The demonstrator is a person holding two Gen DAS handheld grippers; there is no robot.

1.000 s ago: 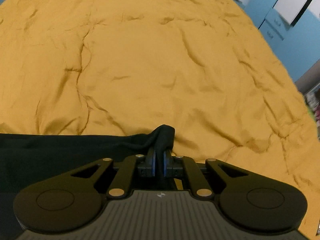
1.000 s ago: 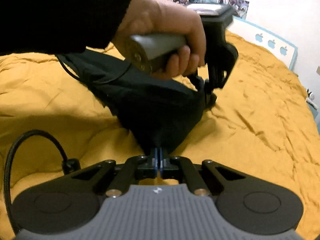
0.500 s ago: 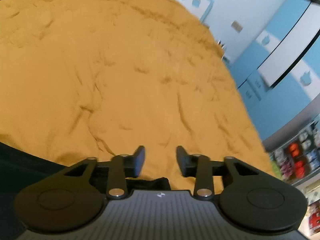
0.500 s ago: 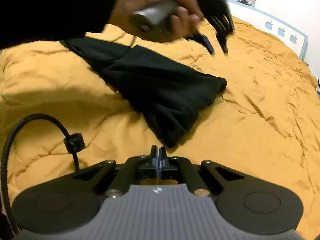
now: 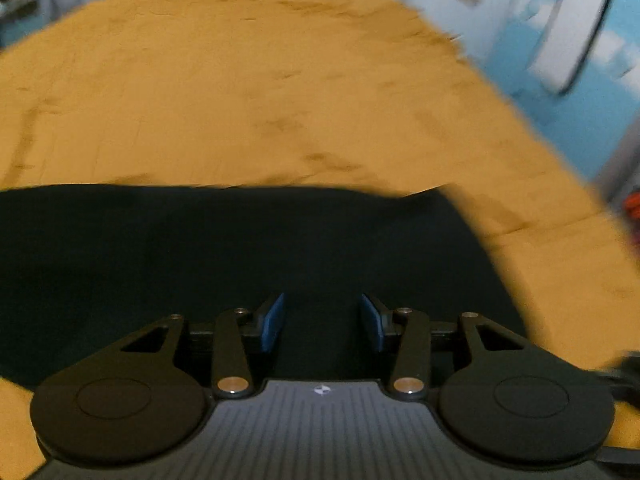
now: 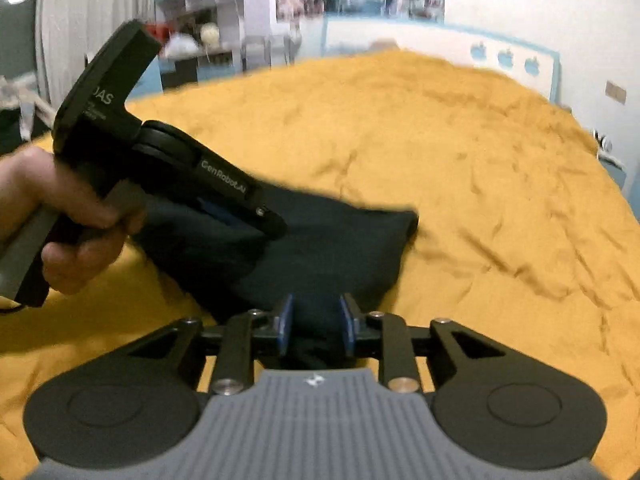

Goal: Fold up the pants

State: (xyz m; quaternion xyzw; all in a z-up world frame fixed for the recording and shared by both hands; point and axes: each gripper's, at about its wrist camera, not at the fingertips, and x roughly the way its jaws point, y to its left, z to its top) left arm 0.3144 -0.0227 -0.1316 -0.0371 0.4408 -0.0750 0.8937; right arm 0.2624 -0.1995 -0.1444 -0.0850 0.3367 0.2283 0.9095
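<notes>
The black pants lie folded in a flat bundle on the mustard-yellow bedspread. They also show in the left wrist view, filling its lower half. My left gripper is open and empty, hovering over the pants; it also shows from the side in the right wrist view, held in a hand. My right gripper is open, its blue pads on either side of the near edge of the pants, not pinching them.
The bedspread stretches far beyond the pants. A white and blue headboard stands at the far end, blue cabinets to the right, shelves and a desk at the back left.
The left gripper let go of the pants a second ago and has swung back over them. The right gripper has opened, releasing the pants, which now lie flat.
</notes>
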